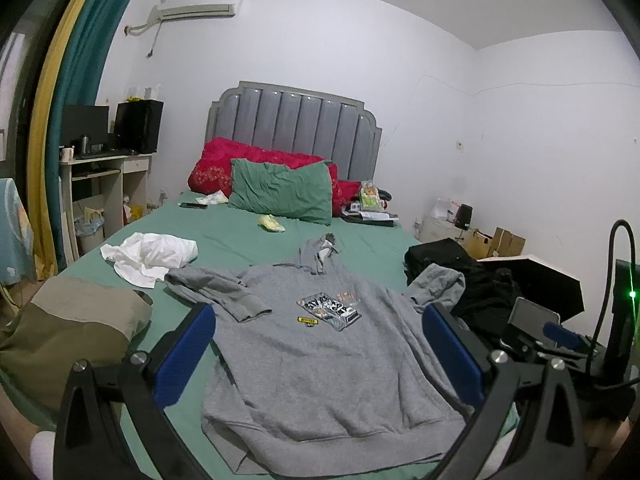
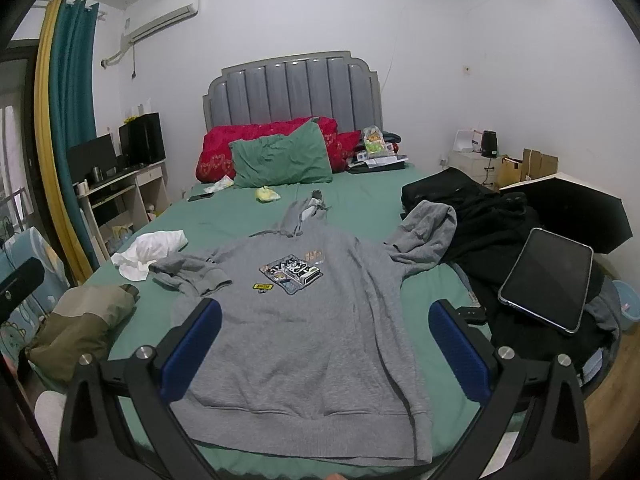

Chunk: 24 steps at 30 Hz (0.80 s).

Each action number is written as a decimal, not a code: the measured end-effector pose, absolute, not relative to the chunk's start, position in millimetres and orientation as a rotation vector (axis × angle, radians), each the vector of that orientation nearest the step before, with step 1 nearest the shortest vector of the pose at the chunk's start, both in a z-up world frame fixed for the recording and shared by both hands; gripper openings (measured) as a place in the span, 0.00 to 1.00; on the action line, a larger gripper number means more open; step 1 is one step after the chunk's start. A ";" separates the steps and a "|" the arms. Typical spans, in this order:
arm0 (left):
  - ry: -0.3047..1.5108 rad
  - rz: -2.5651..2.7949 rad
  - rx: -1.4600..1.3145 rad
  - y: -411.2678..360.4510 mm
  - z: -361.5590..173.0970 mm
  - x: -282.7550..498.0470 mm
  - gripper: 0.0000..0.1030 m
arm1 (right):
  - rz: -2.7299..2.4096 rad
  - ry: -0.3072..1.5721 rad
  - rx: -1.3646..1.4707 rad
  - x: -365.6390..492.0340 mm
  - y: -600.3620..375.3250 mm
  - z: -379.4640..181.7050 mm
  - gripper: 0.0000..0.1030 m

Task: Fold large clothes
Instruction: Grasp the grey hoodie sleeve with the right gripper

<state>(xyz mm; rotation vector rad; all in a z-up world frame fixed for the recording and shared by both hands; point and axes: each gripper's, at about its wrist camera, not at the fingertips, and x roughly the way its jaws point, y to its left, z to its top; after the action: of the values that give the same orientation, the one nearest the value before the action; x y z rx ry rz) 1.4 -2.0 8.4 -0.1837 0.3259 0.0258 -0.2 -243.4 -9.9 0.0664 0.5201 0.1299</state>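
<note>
Two grippers hover over a crowded bed

Both the left gripper point(image 1: 320, 344) and right gripper point(image 2: 325, 340) hang above the grey hoodie point(image 2: 304, 312), fingers spread wide and holding nothing. The hoodie lies front-up on the green bed point(image 2: 368, 204), hood toward the headboard. A white garment point(image 2: 150, 248) and an olive jacket point(image 2: 84, 320) crowd its left sleeve; black clothes point(image 2: 488, 220) and a tablet point(image 2: 548, 276) crowd the right.
</note>
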 end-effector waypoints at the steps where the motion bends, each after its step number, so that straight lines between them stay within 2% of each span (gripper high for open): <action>1: 0.334 0.023 -0.183 -1.9 7.0 5.7 1.00 | 0.129 0.526 0.062 3.1 -243.3 -13.0 1.00; 8: 0.434 -0.014 -0.160 1.8 -18.0 53.4 1.00 | 0.126 0.578 -0.003 51.7 -258.6 -46.4 1.00; 16: 0.565 -0.007 -0.082 31.1 -73.0 157.9 1.00 | 0.100 0.636 -0.062 172.7 -339.8 -84.7 0.99; 18: 0.593 -0.006 -0.061 41.3 -89.3 187.7 1.00 | 0.100 0.661 -0.065 212.5 -361.3 -95.9 0.94; 20: 0.624 -0.008 -0.055 54.1 -107.3 218.6 1.00 | 0.090 0.699 -0.114 258.0 -375.1 -113.1 0.78; 23: 0.660 -0.005 -0.087 79.5 -134.9 258.6 1.00 | 0.099 0.733 -0.238 324.3 -375.6 -141.2 0.62; 24: 0.671 0.009 -0.104 89.8 -145.6 273.7 1.00 | 0.095 0.741 -0.281 346.1 -372.5 -150.3 0.60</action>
<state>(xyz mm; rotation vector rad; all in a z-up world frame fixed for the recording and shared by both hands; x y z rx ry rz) 273.7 89.8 -145.6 -0.1036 0.6713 0.0086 346.1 -372.5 -150.3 -0.2809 0.7408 0.0946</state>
